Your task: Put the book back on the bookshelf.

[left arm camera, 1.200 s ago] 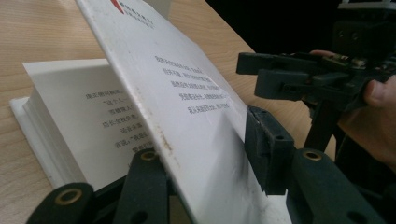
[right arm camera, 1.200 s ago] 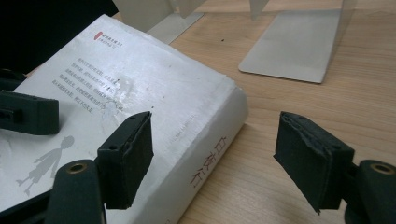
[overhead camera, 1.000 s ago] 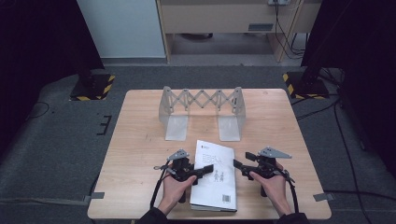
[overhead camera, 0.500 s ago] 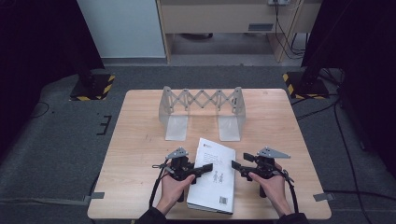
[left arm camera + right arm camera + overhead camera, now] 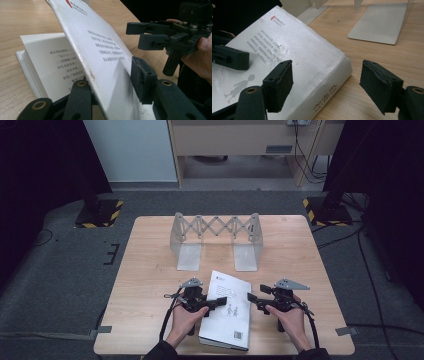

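book cover [image 5: 105, 57] newly lifted, between the just-widened left hand-held gripper [image 5: 110, 82] jaws, gripped

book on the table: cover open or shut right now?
Partly open. The left tool has the book's back cover between its jaws, lifted at an angle off the printed page beneath.

On the worktop [image 5: 150, 270] a book [image 5: 227, 312] lies near the front edge, about midway across. Behind it, toward the far edge, stands an expanding rack [image 5: 216, 240] with a flat foot at each end. The left tool [image 5: 212, 302] sits at the book's left side, its jaws either side of the lifted cover [image 5: 100, 50]. The right tool [image 5: 254, 298] sits just beside the book's right edge, jaws apart.
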The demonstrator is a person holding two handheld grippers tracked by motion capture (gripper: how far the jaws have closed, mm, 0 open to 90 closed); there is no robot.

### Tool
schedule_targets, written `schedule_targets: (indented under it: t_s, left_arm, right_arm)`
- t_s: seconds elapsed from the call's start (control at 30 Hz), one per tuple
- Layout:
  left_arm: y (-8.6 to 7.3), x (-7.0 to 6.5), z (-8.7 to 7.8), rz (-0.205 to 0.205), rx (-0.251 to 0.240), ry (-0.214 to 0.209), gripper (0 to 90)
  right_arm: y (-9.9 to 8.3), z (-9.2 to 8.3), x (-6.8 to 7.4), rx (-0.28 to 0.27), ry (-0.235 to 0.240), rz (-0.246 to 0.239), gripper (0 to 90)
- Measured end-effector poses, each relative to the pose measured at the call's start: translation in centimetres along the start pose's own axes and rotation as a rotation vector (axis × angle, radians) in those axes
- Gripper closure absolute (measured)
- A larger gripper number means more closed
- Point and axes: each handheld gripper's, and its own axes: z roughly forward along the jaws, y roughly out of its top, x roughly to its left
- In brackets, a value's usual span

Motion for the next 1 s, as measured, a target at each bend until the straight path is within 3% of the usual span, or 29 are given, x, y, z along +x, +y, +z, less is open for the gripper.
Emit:
schedule_targets:
  t_s: [0.07, 0.27, 0.67, 0.87, 1.0]
  left_arm:
    - [-0.1, 0.1, 0.1, 0.017, 0.005, 0.008, 56.9]
    - [-0.2, 0.4, 0.3, 0.015, 0.009, -0.011, 56.1]
    - [0.1, -0.2, -0.3, -0.036, -0.039, -0.072, 70.9]
    - [0.2, -0.6, -0.6, -0.021, -0.05, -0.065, 72.4]
    - [0.6, -1.1, -1.1, -0.015, -0.074, -0.087, 76.2]
  right_arm:
    - [0.0, 0.0, 0.1, -0.002, 0.0, 0.006, 26.5]
    - [0.0, -0.1, 0.0, -0.006, -0.008, -0.001, 26.6]
    - [-0.4, -0.1, 0.1, 0.005, 0.004, 0.005, 26.5]
    - [-0.5, -0.1, 0.3, 0.006, 0.029, 0.021, 25.3]
    - [-0.5, -0.1, 0.5, 0.001, 0.044, 0.031, 24.4]
